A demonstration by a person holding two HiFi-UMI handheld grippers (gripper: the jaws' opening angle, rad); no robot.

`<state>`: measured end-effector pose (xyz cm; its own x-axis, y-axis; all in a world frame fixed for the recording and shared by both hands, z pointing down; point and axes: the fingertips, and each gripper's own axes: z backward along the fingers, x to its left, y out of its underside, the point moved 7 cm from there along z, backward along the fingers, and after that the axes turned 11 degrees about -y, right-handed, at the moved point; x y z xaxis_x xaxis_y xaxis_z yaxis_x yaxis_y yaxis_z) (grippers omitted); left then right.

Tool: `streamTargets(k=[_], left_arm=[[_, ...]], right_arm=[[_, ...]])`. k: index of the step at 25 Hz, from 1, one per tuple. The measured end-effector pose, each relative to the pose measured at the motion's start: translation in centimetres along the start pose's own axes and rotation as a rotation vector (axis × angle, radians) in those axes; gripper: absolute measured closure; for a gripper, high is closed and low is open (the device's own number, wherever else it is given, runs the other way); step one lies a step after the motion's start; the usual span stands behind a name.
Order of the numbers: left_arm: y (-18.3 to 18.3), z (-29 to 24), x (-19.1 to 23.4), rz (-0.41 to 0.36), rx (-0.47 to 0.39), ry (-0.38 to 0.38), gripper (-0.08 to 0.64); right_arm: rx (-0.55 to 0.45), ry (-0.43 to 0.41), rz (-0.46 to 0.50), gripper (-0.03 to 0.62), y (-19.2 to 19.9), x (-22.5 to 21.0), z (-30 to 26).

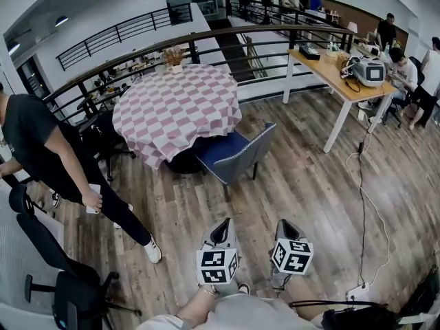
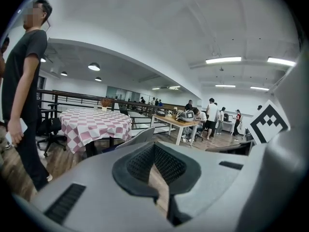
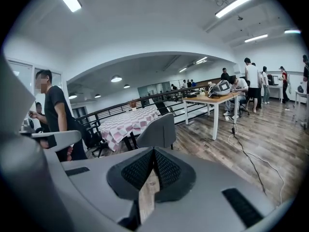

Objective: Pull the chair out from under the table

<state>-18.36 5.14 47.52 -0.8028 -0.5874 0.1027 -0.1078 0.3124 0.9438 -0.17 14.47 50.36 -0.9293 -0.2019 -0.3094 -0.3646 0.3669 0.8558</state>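
With the left gripper [image 1: 221,232] and right gripper [image 1: 287,231] both clenched and empty, the chair [image 1: 235,154] stands well ahead, seat tucked under the checkered table [image 1: 177,106], backrest toward them, more directly in line with the left.

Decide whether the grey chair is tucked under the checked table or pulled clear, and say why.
Partly tucked in: the chair stands upright, its seat's front edge reaching under the table's overhanging checked cloth.
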Motion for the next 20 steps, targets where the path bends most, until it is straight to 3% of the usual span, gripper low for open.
streamTargets(k=[20], left_arm=[[-2.1, -8.7, 0.3, -0.001, 0.032, -0.002, 0.557]], right_arm=[[0.006, -0.001, 0.008, 0.574, -4.4, -3.5, -6.7]])
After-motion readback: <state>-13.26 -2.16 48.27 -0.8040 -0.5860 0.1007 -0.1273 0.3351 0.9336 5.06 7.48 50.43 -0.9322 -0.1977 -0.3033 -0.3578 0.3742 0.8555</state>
